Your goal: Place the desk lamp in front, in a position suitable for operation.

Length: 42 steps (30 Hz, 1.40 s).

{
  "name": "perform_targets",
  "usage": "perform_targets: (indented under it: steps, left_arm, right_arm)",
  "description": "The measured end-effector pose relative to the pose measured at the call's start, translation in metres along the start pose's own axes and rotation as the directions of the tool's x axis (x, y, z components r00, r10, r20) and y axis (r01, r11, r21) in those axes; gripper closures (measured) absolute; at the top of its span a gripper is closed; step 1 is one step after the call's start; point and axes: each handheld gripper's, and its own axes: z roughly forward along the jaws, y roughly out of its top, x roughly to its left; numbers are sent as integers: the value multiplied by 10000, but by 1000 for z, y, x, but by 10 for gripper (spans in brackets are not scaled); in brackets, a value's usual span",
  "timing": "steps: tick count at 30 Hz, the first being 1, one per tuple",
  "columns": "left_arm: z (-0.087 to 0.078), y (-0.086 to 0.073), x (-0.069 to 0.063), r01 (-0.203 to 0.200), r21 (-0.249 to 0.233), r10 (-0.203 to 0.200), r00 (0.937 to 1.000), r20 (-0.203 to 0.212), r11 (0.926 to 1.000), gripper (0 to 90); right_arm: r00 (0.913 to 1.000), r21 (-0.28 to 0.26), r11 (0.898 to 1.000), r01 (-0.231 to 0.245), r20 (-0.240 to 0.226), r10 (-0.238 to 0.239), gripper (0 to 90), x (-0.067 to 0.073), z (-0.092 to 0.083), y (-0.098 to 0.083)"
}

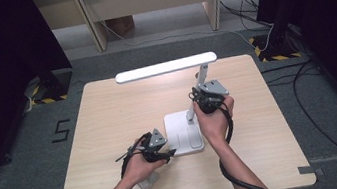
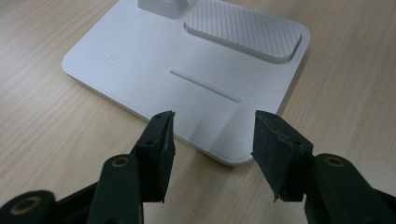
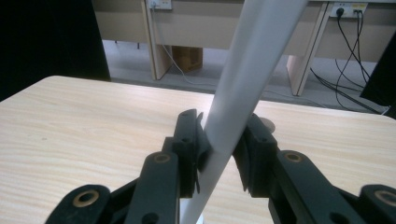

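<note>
- Setting: a pale wood table on grey carpet, dark curtains to either side, bare desk legs and trailing cables behind. One thing stands on the table, a white desk lamp.
- Nearest: the person's forearms come in from the bottom of the high view, a gripper in each hand.
- Left gripper: jaws spread wide with nothing between them, hovering low at the near-left edge of the lamp base. In the left gripper view the tips sit just short of that edge, apparently not touching it. The power symbol on the base lies beyond the tips, off to the left.
- Lamp base in the high view: flat on the table, a little right of centre, near the person.
- Right gripper: jaws drawn narrow and clamped on the lamp stem, one pad on each side, low on the tilted stem.
- Farthest: the lamp head is raised, level above the far half of the table, and looks bright, probably lit.
- Judgement on progress: the stem is secured, so the steadying or arm-setting part looks in hand. The left gripper is only in approach; pressing the switch or bracing the base looks like what remains.
</note>
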Motion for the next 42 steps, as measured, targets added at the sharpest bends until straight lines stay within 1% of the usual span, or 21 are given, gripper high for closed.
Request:
perform_targets:
  steps: [2, 4, 6, 7, 8, 11, 14, 19, 20, 22, 23, 24, 25, 26, 28, 30, 31, 34, 35, 37, 42]
  left_arm:
    - [1, -1, -1, -65, 123, 66, 10000, -40, 9999, 482]
    - [2, -2, -3, -127, 208, 127, 9999, 2, 9997, 482]
    - [2, -2, -3, -137, 211, 137, 9999, -10, 9997, 482]
    - [2, -2, -4, -130, 228, 130, 9999, -5, 9997, 482]
    - [2, -3, -5, -227, 334, 227, 9997, 5, 9992, 483]
    - [2, -3, -7, -274, 355, 273, 9996, 46, 9990, 486]
    - [1, -4, -8, -330, 364, 329, 9995, 43, 9988, 489]
    - [-2, -5, -11, -421, 453, 412, 9989, 206, 9981, 491]
    - [-2, -5, -12, -342, 434, 330, 9991, 284, 9985, 489]
    - [-4, -4, -15, -356, 343, 343, 9987, 365, 9988, 488]
    - [-5, -3, -16, -445, 347, 432, 9983, 389, 9984, 485]
    - [-6, -3, -19, -578, 449, 556, 9972, 498, 9973, 482]
    - [-6, -3, -19, -578, 449, 556, 9972, 498, 9973, 482]
    - [-5, -3, -20, -647, 565, 616, 9966, 551, 9963, 482]
    - [-5, -5, -20, -609, 680, 568, 9966, 598, 9958, 480]
    - [-5, -5, -21, -730, 768, 689, 9961, 546, 9944, 478]
    - [-5, -6, -22, -858, 900, 812, 9953, 530, 9922, 481]
    - [-4, -7, -23, -870, 1023, 822, 9954, 499, 9909, 482]
    - [-4, -8, -23, -836, 1059, 783, 9955, 538, 9909, 478]
    - [-3, -10, -23, -756, 1067, 693, 9957, 615, 9914, 476]
    - [-3, -11, -22, -705, 1128, 627, 9955, 710, 9911, 482]
  right_arm:
    - [10000, 107, 9999, 30, -71, -30, 708, 1, -3, 0]
    - [9998, 193, 9997, 171, -143, -168, 705, 3, -7, 0]
    - [9997, 256, 9995, 165, -165, -161, 704, 4, -8, 0]
    - [9995, 208, 9994, 268, -171, -265, 704, 4, -9, 0]
    - [9993, 299, 9990, 322, -186, -317, 703, 5, -12, -1]
    - [9994, 359, 9990, 273, -232, -264, 702, 6, -14, -1]
    - [9990, 357, 9986, 401, -234, -392, 700, 6, -16, -2]
    - [9988, 416, 9983, 415, -261, -405, 692, 5, -22, -3]
    - [9984, 546, 9972, 504, -288, -489, 687, 3, -26, -3]
    - [9982, 598, 9968, 539, -287, -523, 684, 3, -27, -2]
    - [9979, 623, 9963, 584, -299, -566, 682, 2, -29, -2]
    - [9975, 687, 9955, 648, -319, -627, 681, 0, -30, -2]
    - [9975, 687, 9955, 648, -319, -627, 681, 0, -30, -2]
    - [9976, 708, 9955, 628, -339, -605, 681, 0, -31, -2]
    - [9971, 770, 9947, 675, -408, -645, 679, -1, -32, -1]
    - [9973, 798, 9947, 641, -418, -609, 679, -1, -33, -1]
    - [9976, 859, 9945, 595, -416, -561, 679, -1, -33, -1]
    - [9977, 885, 9943, 595, -388, -562, 679, -1, -33, 0]
    - [9971, 951, 9931, 681, -404, -645, 677, -1, -33, 1]
    - [9969, 969, 9928, 699, -435, -659, 676, -1, -33, 1]
    - [9954, 1165, 9891, 901, -432, -856, 669, 0, -36, 3]
